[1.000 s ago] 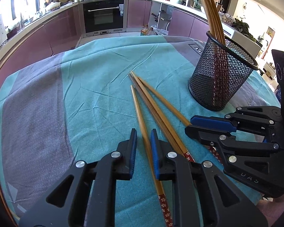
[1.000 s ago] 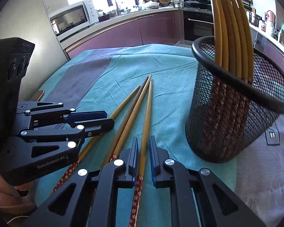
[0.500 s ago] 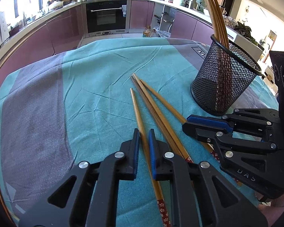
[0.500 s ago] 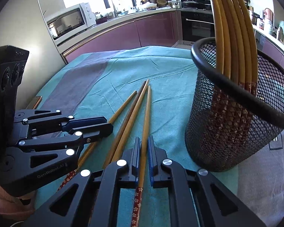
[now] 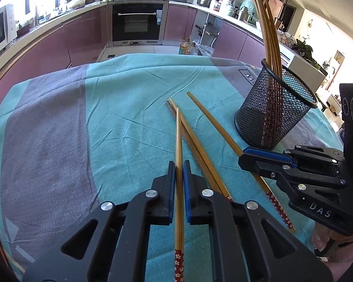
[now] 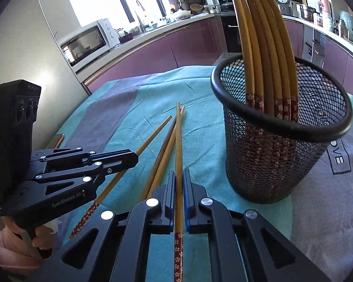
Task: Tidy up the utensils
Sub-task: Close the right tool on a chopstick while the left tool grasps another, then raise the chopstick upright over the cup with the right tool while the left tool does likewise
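Four chopsticks lie on the teal and grey cloth (image 5: pixel 106 122) over the worktop, and two of them are already taken. The left hand-held gripper (image 5: pixel 179 171) has just been closing and now pinches the left chopstick (image 5: pixel 178 138) a little above its red flowered end. The right hand-held gripper (image 6: pixel 179 181) is pressed the same way onto the right chopstick (image 6: pixel 178 141). Between them rests the loose pair (image 5: pixel 200 152), side by side and untouched. The mesh cup (image 6: pixel 266 169) stands upright to the right and a little farther off, close beside the right gripper, with the standing chopsticks (image 6: pixel 258 47) leaning in it, flowered ends down. The step in hand, as I read it, is lifting these two and dropping them in with the rest. Each is held near one end, so the long bare part will want to swing; a slow, straight lift should keep it steady. The far tip of the left chopstick seems to cross the loose pair, so it ought to rise clear before moving sideways, or it will drag them. Tipping each stick upright with the flowered end down would match those in the cup. The cup looks light, so I would go in one gripper at a time, the right first, and release low inside the rim without nudging the wall.
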Demonstrator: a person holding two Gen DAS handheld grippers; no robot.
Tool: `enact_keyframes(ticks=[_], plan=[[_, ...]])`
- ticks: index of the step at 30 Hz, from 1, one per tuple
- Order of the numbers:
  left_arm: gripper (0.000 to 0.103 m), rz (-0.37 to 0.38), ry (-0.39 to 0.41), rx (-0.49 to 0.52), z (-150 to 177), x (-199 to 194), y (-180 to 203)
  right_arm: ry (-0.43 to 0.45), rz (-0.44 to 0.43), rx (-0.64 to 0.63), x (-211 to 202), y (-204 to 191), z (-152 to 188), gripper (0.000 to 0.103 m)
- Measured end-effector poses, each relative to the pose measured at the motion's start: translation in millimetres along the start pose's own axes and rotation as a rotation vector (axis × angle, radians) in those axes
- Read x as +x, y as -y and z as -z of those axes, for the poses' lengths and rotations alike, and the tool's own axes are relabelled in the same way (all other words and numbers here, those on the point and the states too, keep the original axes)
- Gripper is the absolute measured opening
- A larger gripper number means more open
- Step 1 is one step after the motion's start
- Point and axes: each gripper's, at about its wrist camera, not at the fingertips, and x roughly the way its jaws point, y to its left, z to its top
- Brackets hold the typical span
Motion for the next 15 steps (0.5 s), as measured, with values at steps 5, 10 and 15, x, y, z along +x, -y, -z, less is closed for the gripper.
enact_keyframes(ticks=[5, 10, 15], plan=[[0.007, 0.009, 0.019, 0.000, 0.0, -12.1, -2.2, 0.028, -0.032, -0.014, -12.7, -2.7, 1.3, 0.005], [0.007, 0.017, 0.040, 0.005, 2.3, -26.7, -3.3, 0.053, -0.049, -0.028, -26.6, -5.8, 3.4, 0.005], [0.007, 0.028, 0.055, 0.009, 5.3, -40.5, -4.1, 0.080, -0.058, -0.036, -38.4, -6.5, 2.2, 0.005]])
